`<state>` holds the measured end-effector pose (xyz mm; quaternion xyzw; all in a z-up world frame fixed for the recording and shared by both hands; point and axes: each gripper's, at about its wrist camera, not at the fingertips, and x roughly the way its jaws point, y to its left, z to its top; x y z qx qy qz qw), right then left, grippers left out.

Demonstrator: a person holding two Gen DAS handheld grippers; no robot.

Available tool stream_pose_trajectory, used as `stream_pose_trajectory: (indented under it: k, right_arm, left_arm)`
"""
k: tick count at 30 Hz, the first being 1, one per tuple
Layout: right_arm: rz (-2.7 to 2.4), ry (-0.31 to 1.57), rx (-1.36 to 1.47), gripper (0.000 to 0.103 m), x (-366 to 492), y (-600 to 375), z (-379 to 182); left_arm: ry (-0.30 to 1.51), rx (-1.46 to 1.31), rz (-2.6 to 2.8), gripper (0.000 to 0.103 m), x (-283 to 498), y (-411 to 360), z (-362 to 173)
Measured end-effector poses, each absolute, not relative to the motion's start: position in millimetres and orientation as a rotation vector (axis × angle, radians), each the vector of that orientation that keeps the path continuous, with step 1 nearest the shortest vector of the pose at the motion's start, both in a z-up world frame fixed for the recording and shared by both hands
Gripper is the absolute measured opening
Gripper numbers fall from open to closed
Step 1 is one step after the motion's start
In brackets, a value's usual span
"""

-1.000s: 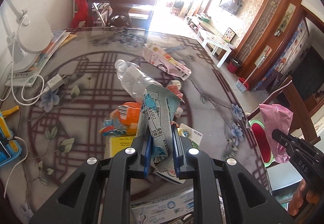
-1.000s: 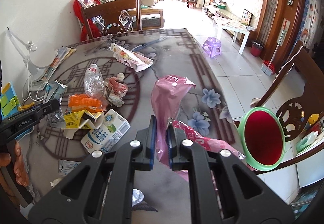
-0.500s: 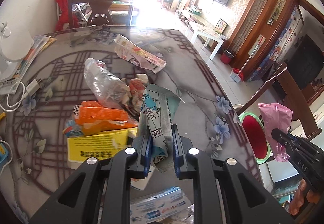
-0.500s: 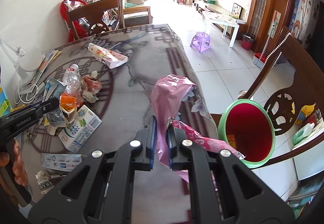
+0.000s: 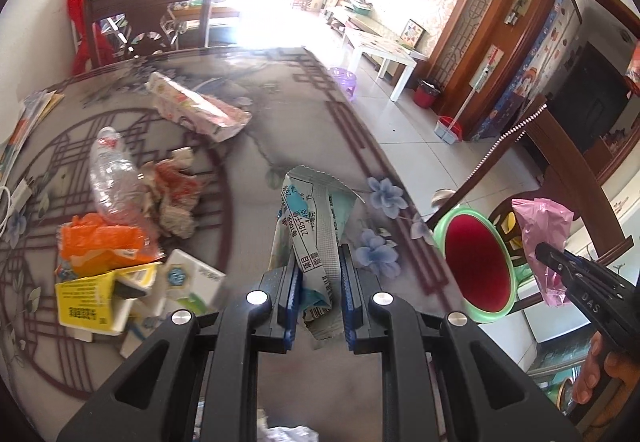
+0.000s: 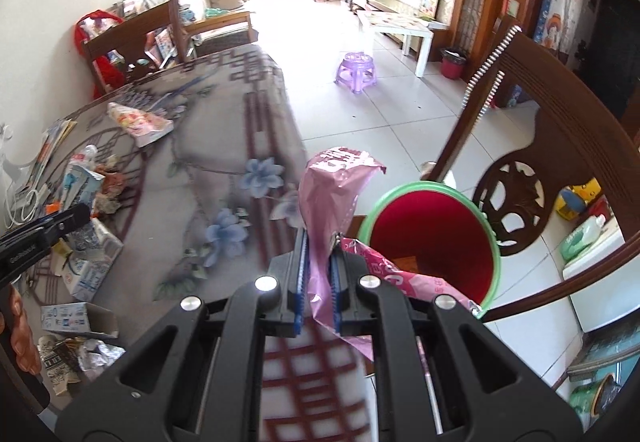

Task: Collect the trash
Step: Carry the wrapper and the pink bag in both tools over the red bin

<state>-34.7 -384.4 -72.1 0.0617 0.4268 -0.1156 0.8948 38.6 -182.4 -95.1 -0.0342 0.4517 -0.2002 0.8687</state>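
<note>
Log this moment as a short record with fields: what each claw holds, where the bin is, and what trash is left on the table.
left claw: shut on a crumpled white and teal wrapper, over the table
right claw: shut on a pink plastic wrapper, near the table edge
bin: green-rimmed red bin on the floor beside the table, by a wooden chair
left on table: clear plastic bottle, orange packet, yellow carton, pink and white box

Bright sun pours in from the far room and washes it white; the table (image 5: 280, 130) looks smeared; edges bend and go dark.
</note>
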Motion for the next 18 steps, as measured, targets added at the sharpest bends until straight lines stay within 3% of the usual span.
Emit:
stream_pose_trajectory:
  k: [18]
  right_arm:
    - [-0.33, 0.954, 0.203, 0.013, -26, -514, -110]
  left_arm:
    - [0.971, 0.024, -0.518, 0.015, 34, -300, -92]
